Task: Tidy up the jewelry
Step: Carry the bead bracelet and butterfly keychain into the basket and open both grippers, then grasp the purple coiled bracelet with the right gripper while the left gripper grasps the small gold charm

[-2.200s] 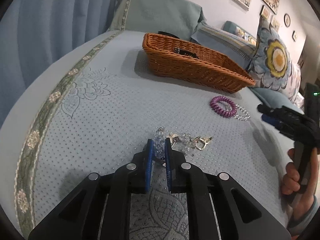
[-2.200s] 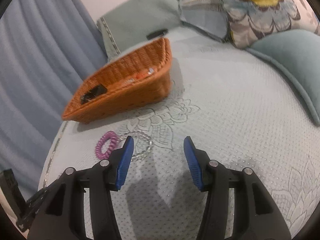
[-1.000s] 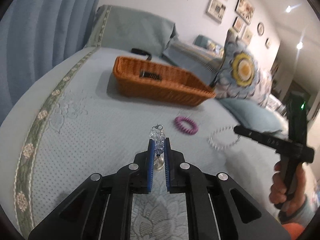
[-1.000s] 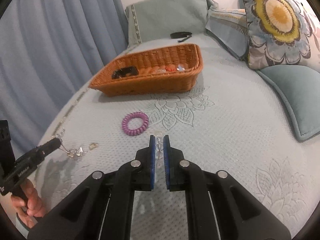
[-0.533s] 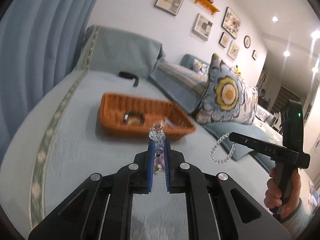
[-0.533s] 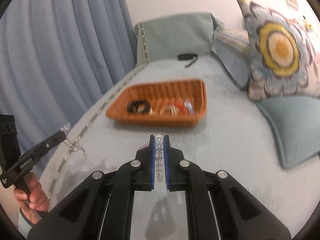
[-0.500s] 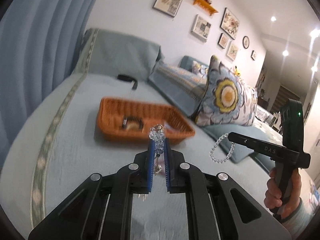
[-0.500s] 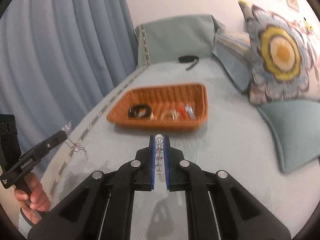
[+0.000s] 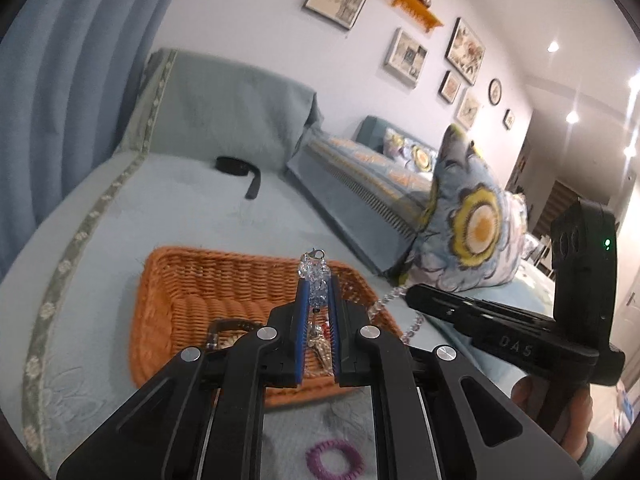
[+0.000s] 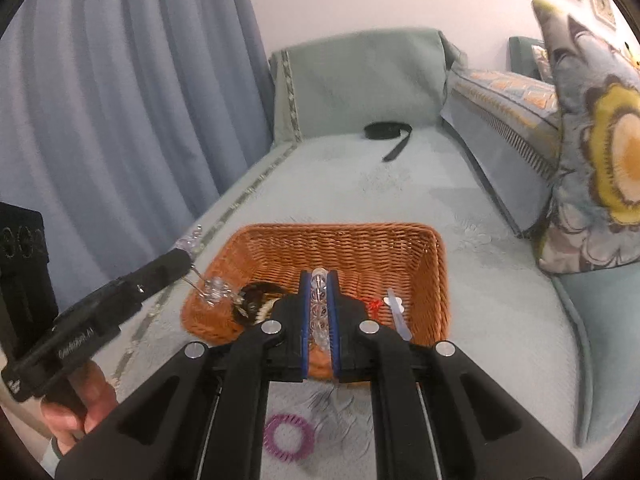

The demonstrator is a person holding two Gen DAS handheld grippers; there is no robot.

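Observation:
My left gripper (image 9: 318, 286) is shut on a crystal charm bracelet (image 9: 315, 274) and holds it in the air over the near part of the orange wicker basket (image 9: 168, 280). It also shows in the right wrist view (image 10: 188, 256), with the bracelet (image 10: 214, 290) dangling over the basket's left rim. My right gripper (image 10: 319, 284) is shut on a clear bead bracelet (image 10: 319, 302), above the basket (image 10: 400, 248). In the left wrist view the bead bracelet (image 9: 390, 300) hangs from the right gripper (image 9: 408, 292). A purple coil hair tie (image 10: 289, 436) lies on the sofa before the basket.
The basket holds a dark bracelet (image 10: 256, 300), a red piece (image 10: 374, 305) and a pale clip (image 10: 396, 314). A black strap (image 10: 386, 132) lies farther back on the sofa seat. A floral cushion (image 10: 600, 168) stands at the right. Blue curtains (image 10: 120, 100) hang at the left.
Both grippers have lifted their bracelets off the sofa and carried them forward, from before the basket to over it. The purple hair tie stays on the sofa.

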